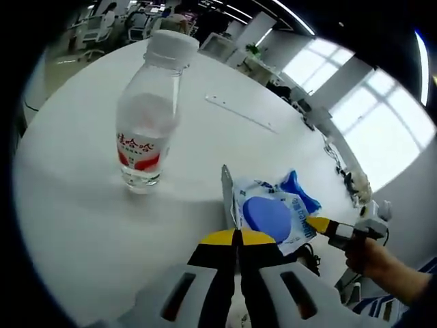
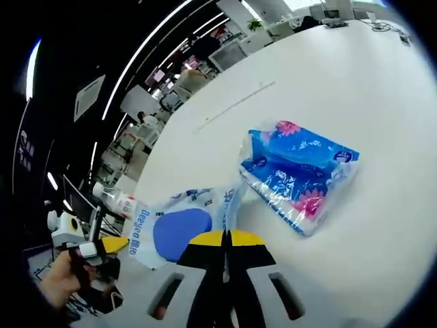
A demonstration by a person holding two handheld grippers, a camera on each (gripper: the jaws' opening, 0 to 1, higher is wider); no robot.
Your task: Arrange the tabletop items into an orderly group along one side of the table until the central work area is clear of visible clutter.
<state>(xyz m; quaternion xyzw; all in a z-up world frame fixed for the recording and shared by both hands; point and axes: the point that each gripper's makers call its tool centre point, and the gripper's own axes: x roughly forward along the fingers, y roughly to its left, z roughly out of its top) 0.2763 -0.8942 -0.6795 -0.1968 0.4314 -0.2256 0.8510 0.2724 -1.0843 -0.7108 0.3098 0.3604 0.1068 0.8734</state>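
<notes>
Left gripper view: left gripper (image 1: 237,238) jaws pressed together, empty, tips just beside wipes pack (image 1: 273,213) on white table (image 1: 82,225); bottle (image 1: 147,113) upright beyond; right gripper (image 1: 318,225) apparently pinching pack's edge.

Right gripper view: right gripper (image 2: 224,238) closed on wipes pack (image 2: 179,229); tissue pack (image 2: 298,173) just beside; left gripper (image 2: 113,244) at left.

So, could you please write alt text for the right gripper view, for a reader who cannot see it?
The right gripper, its yellow-tipped black jaws shut, pinches the edge of a white and blue plastic wipes pack on a white round table. A blue flower-printed tissue pack lies beside it, and the left gripper holds the wipes pack's other end.
</notes>
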